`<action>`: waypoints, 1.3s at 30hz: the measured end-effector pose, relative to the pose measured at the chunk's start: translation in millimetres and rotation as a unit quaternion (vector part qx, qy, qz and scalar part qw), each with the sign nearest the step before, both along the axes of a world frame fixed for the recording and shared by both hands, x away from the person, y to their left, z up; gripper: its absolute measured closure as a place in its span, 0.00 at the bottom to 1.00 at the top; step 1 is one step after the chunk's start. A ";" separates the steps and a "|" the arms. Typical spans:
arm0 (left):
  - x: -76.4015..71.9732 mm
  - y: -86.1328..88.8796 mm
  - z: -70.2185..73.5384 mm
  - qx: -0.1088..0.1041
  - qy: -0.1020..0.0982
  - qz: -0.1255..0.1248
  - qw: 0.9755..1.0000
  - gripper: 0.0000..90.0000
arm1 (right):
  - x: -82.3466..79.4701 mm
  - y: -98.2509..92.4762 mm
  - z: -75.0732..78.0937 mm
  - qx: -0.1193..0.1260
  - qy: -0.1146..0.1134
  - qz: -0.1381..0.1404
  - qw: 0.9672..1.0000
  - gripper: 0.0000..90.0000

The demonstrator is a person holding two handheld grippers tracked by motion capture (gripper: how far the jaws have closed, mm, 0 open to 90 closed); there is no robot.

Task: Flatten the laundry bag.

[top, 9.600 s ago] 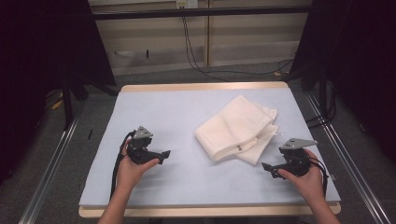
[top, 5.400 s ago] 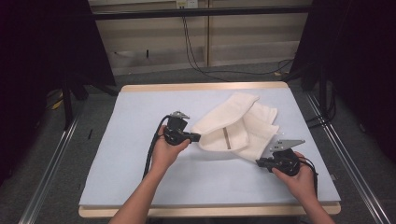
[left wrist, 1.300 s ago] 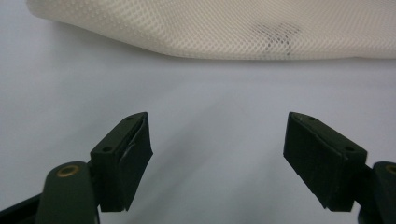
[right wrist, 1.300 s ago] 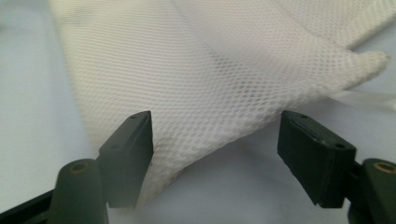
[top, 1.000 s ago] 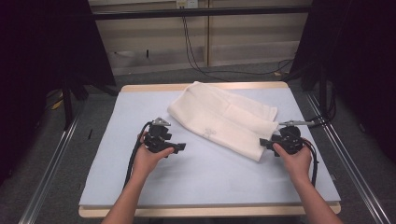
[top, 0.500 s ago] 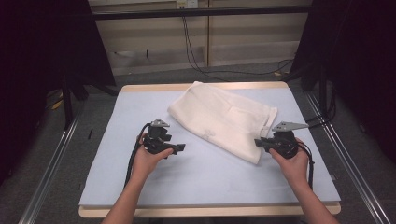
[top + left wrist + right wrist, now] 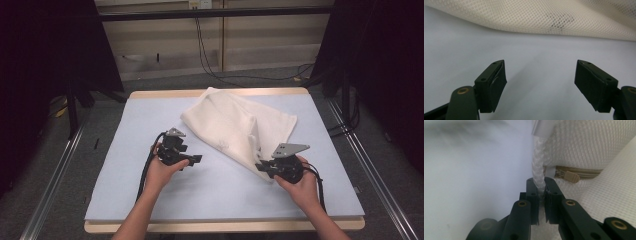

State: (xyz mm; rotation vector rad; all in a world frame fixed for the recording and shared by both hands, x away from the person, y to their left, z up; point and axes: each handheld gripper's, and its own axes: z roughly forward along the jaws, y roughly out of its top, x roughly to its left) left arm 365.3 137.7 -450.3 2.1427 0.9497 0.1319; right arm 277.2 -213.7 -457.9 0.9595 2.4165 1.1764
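A cream mesh bag [image 7: 227,122] lies spread on the pale blue table top [image 7: 145,120], running from the far middle toward the right. My right gripper [image 7: 261,168] has just been closing and is shut on the bag's near right edge, which rises in a fold. In the right gripper view the jaws [image 7: 540,187] pinch a bunched strip of mesh [image 7: 537,162], with a tan zipper pull [image 7: 571,177] just beyond. My left gripper [image 7: 196,160] is open just left of the bag. In the left gripper view nothing is between its jaws [image 7: 540,85] and the mesh [image 7: 549,17] lies ahead.
The table's wooden edge [image 7: 225,226] runs along the front. Metal rails [image 7: 55,175] flank the table on the floor, and black cables [image 7: 210,55] hang at the back wall. Bare table surface lies in front of both grippers.
My right gripper has shut on the bag's near right edge and moved left and toward me, pulling that edge up into a fold. The left gripper has stayed put.
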 end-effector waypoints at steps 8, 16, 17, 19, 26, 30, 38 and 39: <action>0.9 0.5 4.9 -0.009 -0.003 -0.003 1.000 0.27 | -8.4 14.6 -6.6 -0.023 0.008 0.044 0.999 0.92; 1.2 -5.3 12.3 -0.029 -0.007 -0.007 1.000 0.25 | -14.2 22.2 -11.6 -0.039 0.010 0.069 0.997 0.92; 1.2 -5.3 12.3 -0.029 -0.007 -0.007 1.000 0.25 | -14.1 23.5 -12.7 -0.042 0.009 0.071 0.997 0.92; 1.5 -6.1 16.3 -0.034 -0.010 -0.010 0.999 0.25 | -14.1 24.9 -13.8 -0.044 0.010 0.075 0.996 0.92; 3.7 -23.0 24.6 -0.040 -0.006 -0.031 0.999 0.25 | -15.2 35.1 -15.8 -0.065 0.013 0.090 0.994 0.92; 7.5 -40.2 27.6 -0.039 -0.003 -0.042 0.998 0.25 | -15.2 36.8 -16.7 -0.068 0.012 0.092 0.993 0.91; 17.5 -63.0 21.1 -0.031 0.008 -0.052 0.998 0.31 | -15.4 36.9 -17.6 -0.071 0.011 0.092 0.993 0.91; 17.5 -63.0 21.1 -0.031 0.008 -0.052 0.998 0.31 | -15.4 37.2 -17.8 -0.070 0.010 0.090 0.993 0.91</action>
